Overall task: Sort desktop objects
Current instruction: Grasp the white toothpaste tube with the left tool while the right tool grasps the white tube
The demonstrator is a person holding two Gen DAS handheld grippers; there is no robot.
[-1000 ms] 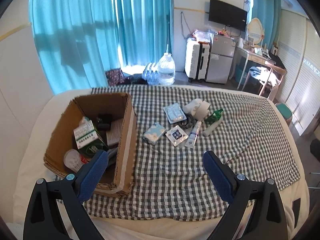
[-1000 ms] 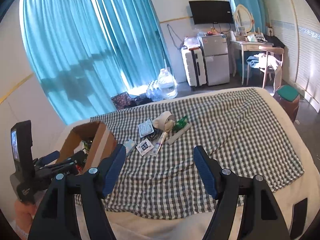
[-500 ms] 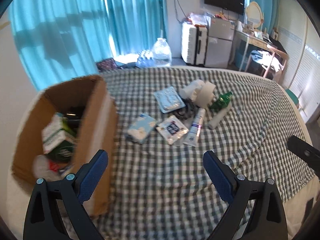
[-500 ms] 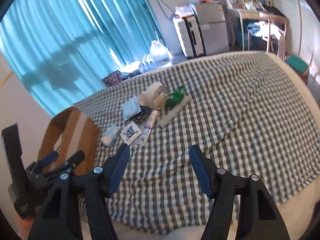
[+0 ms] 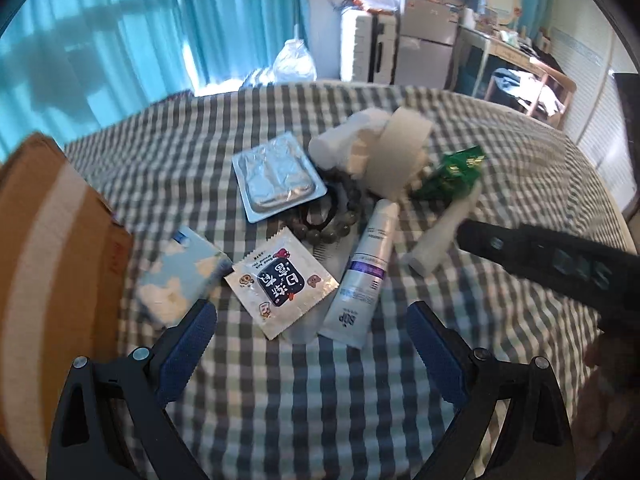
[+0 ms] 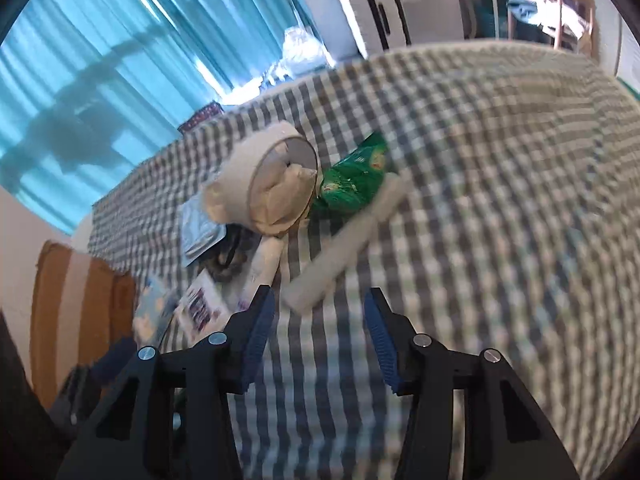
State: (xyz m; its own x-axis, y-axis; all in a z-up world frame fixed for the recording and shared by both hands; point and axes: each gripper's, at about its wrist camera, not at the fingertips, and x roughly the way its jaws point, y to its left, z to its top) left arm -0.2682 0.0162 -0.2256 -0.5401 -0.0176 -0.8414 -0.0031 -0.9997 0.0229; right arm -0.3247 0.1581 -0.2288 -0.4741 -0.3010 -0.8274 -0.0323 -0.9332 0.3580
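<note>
A cluster of small items lies on the checked cloth [image 5: 280, 400]. My left gripper [image 5: 312, 332] hangs open just short of a white sachet [image 5: 280, 280] and a white tube [image 5: 364, 276], with a blue tissue pack [image 5: 176, 280] at its left finger. Further off lie a foil blister pack [image 5: 276, 178], a bead bracelet [image 5: 328, 220], a tape roll [image 5: 396, 156], a green packet [image 5: 452, 176] and a white stick [image 5: 444, 232]. My right gripper [image 6: 318, 320] has its jaws closing with nothing between them; the white stick [image 6: 344, 248] ends just ahead of its tips.
A cardboard box [image 5: 48, 272] stands at the left edge of the cloth, close to the left finger. Blue curtains, a water jug [image 5: 294, 60], a suitcase and a small fridge stand beyond the bed. The right gripper's body [image 5: 552, 260] crosses the left wrist view's right side.
Both grippers have dropped and moved forward toward the cluster, which now looks much larger. The right gripper's jaws have narrowed. The box has slid to the frame's left edge.
</note>
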